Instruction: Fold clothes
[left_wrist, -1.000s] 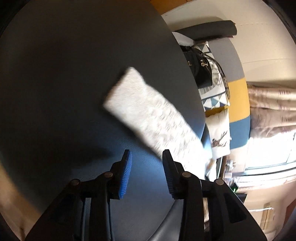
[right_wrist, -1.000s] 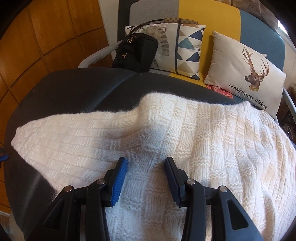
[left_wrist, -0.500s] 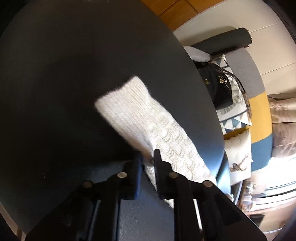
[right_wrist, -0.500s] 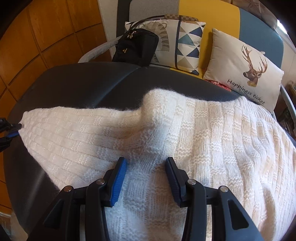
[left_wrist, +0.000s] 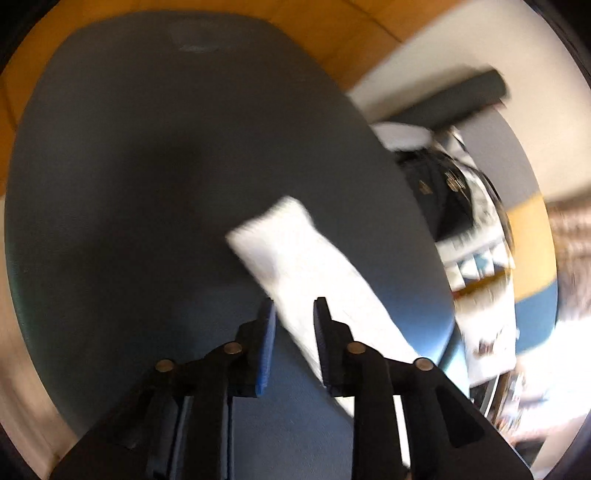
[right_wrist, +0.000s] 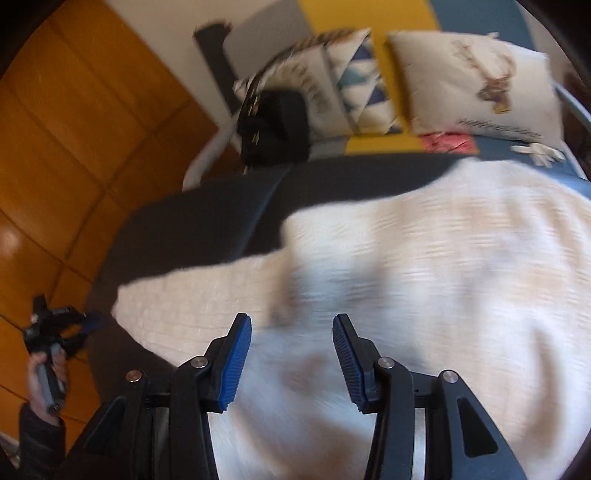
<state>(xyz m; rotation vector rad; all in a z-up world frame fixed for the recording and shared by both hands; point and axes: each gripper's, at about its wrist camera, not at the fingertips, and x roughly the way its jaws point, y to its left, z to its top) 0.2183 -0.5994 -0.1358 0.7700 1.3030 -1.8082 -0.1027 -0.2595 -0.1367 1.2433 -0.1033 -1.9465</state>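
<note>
In your left wrist view, your left hand-held gripper (left_wrist: 291, 314) has its blue-padded jaws partly apart, holding nothing. The sleeve of the cream-white knitted sweater (left_wrist: 295, 254) runs from the centre toward 5 o'clock across the dark grey rounded counter (left_wrist: 147, 184), passing between the jaw tips; blur hides whether the pads touch it. A black handbag (left_wrist: 439, 192) sits at 2 o'clock beyond the counter's edge.

In your right wrist view, your right hand-held gripper (right_wrist: 291, 350) hangs wide open over the sweater's body (right_wrist: 424, 277), gripping nothing. The sweater fills the frame from centre to 4 o'clock, its sleeve reaching toward 9 o'clock. At 8 o'clock your left hand (right_wrist: 46, 373) holds the other gripper, its tips just beside the sleeve end. A cream deer-print cushion (right_wrist: 476, 81) and a triangle-patterned cushion (right_wrist: 332, 88) lean at 12 to 1 o'clock.
</note>
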